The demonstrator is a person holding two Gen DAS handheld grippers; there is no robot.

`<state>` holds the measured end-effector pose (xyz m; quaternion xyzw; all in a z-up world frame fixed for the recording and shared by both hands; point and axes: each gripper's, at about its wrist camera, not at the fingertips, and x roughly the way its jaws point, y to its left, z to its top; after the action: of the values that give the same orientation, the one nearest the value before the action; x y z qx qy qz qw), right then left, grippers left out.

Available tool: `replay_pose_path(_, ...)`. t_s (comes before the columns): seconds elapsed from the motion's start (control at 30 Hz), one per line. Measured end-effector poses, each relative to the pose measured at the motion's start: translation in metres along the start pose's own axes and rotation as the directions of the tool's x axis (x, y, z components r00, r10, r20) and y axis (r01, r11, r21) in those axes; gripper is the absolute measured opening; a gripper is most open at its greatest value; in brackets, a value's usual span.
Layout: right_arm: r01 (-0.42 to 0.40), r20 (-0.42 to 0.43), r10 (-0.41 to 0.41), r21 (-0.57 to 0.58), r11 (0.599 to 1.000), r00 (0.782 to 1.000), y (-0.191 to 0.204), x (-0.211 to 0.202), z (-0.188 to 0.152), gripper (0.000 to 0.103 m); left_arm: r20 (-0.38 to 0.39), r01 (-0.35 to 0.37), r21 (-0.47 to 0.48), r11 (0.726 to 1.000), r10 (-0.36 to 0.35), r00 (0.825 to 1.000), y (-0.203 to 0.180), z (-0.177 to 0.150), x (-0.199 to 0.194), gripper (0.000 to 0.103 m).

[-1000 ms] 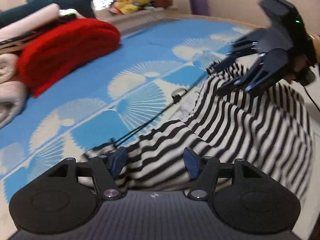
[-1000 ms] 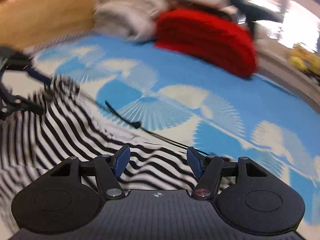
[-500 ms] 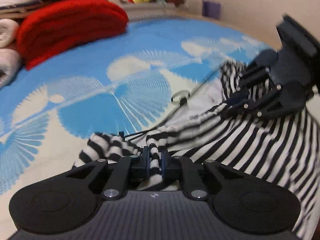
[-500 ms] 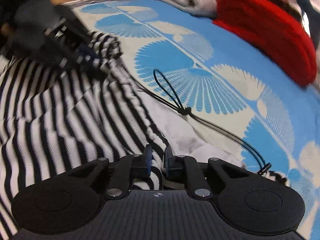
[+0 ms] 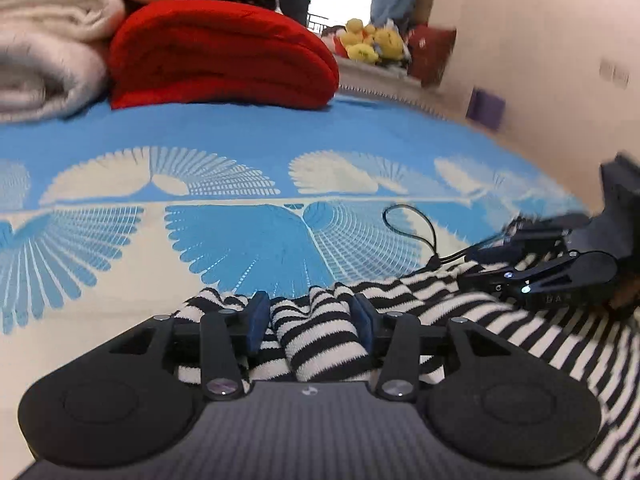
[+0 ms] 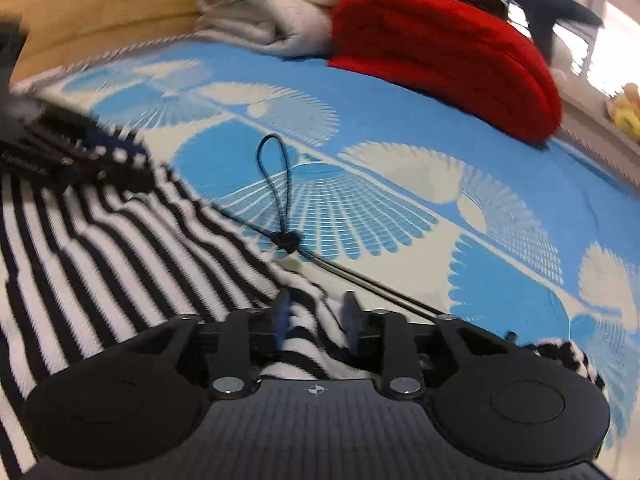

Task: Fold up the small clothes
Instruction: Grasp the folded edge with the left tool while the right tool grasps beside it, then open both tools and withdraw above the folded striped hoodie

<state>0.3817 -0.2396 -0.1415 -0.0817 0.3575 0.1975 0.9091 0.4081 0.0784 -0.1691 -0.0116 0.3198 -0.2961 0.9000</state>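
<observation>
1. Left wrist view: the left tongs [image 5: 308,320] stand apart, blue pads on either side of a bunched ridge of the striped garment [image 5: 320,332], a soft knit in black and white bands. The cloth lies between the pads without being pinched.
2. The garment spreads to the right across the bed cover [image 5: 240,140], a flat blue sheet printed with cream fan shapes.
3. At the right edge the right tongs [image 5: 520,256] show, black and blurred, low over the stripes; their gap cannot be read from here.
4. A thin black cord loop [image 5: 412,224] lies on the cover just beyond the garment's edge.
5. Further back sit a thick folded red blanket [image 5: 224,56], pale folded blankets [image 5: 48,40] beside it, and yellow plush toys [image 5: 368,44] on a ledge by the wall.
6. Right wrist view: the right tongs [image 6: 316,316] are also apart, with a striped fold [image 6: 308,344] rising between the pads.
7. Only here does the garment's broad flat panel show, filling the left side, its lower part cut off by the frame.
8. The cord's knot and its straight run toward the tongs are clear here.
9. The left tongs [image 6: 100,144] appear upper left, smeared by blur, resting at the garment's far edge.
10. The red blanket [image 6: 448,56] lies at the back of the cover [image 6: 400,120].
</observation>
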Motion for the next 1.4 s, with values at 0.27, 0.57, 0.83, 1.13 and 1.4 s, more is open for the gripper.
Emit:
replay_pose_path(0.27,-0.148,0.006,0.158,0.375,0.915,0.987,-0.064,-0.018,-0.012,0.043,-0.027,-0.122,-0.065,0.99,0.121,0.992,0.042,-0.013,-0.026,0.103)
replay_pose_path(0.57,-0.031,0.011,0.03,0.577,0.816,0.999,-0.052,-0.097,0.003,0.083,-0.104,-0.355,-0.116,0.928,0.344,0.933,-0.002,0.028,-0.095,0.102)
replay_pose_path(0.83,0.314,-0.251,-0.211,0.507,0.803,0.945,0.072,-0.195,-0.051,0.088,-0.121,-0.445,-0.033,0.895,0.438,0.891,-0.118,-0.036,-0.186,0.103)
replay_pose_path(1.13,0.297,-0.262,-0.183,0.508,0.808,0.947,0.177,-0.245,-0.108,0.088,-0.16,-0.447,-0.142,0.883,0.425,0.891,-0.213,-0.125,-0.251,0.103)
replay_pose_path(1.4,0.281,-0.211,-0.201,0.482,0.83,0.956,0.205,-0.283,-0.117,0.088,-0.148,-0.472,-0.14,0.87,0.453,0.879,-0.235,-0.138,-0.281,0.103)
